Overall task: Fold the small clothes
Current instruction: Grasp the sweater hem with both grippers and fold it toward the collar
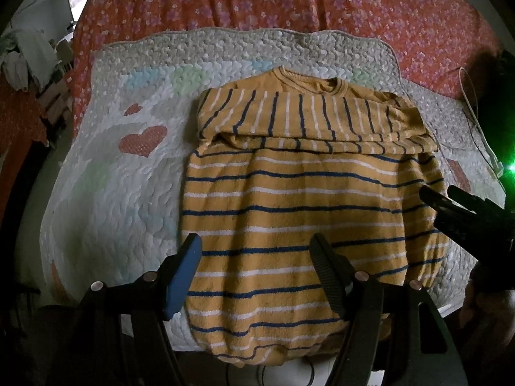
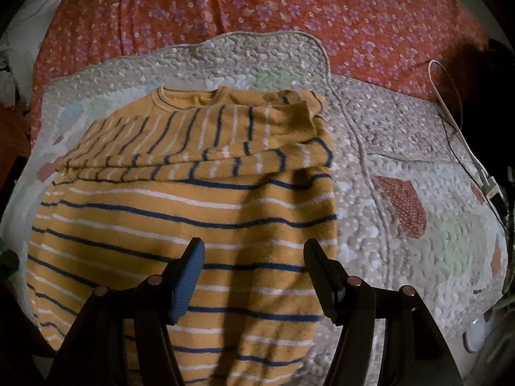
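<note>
A small yellow sweater (image 1: 289,199) with navy and white stripes lies flat on a quilted pad (image 1: 112,177), collar at the far end. Both sleeves are folded across its chest as a band (image 1: 305,119). My left gripper (image 1: 256,247) is open and empty, hovering over the sweater's lower left part. My right gripper (image 2: 254,251) is open and empty above the sweater's (image 2: 180,225) lower right part; it also shows at the right edge of the left wrist view (image 1: 450,202). The folded sleeve band (image 2: 206,135) lies ahead of it.
The quilted pad (image 2: 402,160), with heart patches, lies on a red floral bedspread (image 1: 289,0). A white cable (image 2: 450,96) and a black one run along the pad's right side. A white device (image 2: 476,334) sits at the near right. Clutter stands at the far left (image 1: 25,61).
</note>
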### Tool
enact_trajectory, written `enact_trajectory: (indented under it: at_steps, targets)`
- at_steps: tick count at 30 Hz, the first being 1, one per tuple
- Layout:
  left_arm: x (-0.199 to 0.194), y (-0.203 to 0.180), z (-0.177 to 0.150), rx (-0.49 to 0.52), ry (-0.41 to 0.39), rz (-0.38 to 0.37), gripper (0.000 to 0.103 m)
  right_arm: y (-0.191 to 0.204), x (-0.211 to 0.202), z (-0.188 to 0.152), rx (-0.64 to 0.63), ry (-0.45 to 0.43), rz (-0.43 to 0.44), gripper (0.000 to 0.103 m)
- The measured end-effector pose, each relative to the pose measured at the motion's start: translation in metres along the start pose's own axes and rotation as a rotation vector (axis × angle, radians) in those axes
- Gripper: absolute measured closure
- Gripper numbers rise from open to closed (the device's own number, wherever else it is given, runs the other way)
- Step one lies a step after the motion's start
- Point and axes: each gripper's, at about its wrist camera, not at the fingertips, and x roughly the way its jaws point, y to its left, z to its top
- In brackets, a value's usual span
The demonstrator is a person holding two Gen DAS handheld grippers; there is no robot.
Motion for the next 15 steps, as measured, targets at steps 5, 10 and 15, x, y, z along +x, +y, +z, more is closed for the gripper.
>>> enact_trajectory:
  at_steps: [5, 10, 15]
  targets:
    - [0.008, 0.016, -0.005, -0.033, 0.033, -0.013, 0.034, -0.03, -0.009, -0.017, 0.041, 0.019, -0.047, 0.035]
    - [0.022, 0.059, -0.025, -0.147, 0.099, -0.08, 0.034, -0.077, -0.012, -0.05, 0.201, 0.117, 0.02, 0.033]
    - [0.041, 0.087, -0.067, -0.247, 0.212, -0.189, 0.034, -0.105, -0.01, -0.091, 0.381, 0.246, 0.151, 0.032]
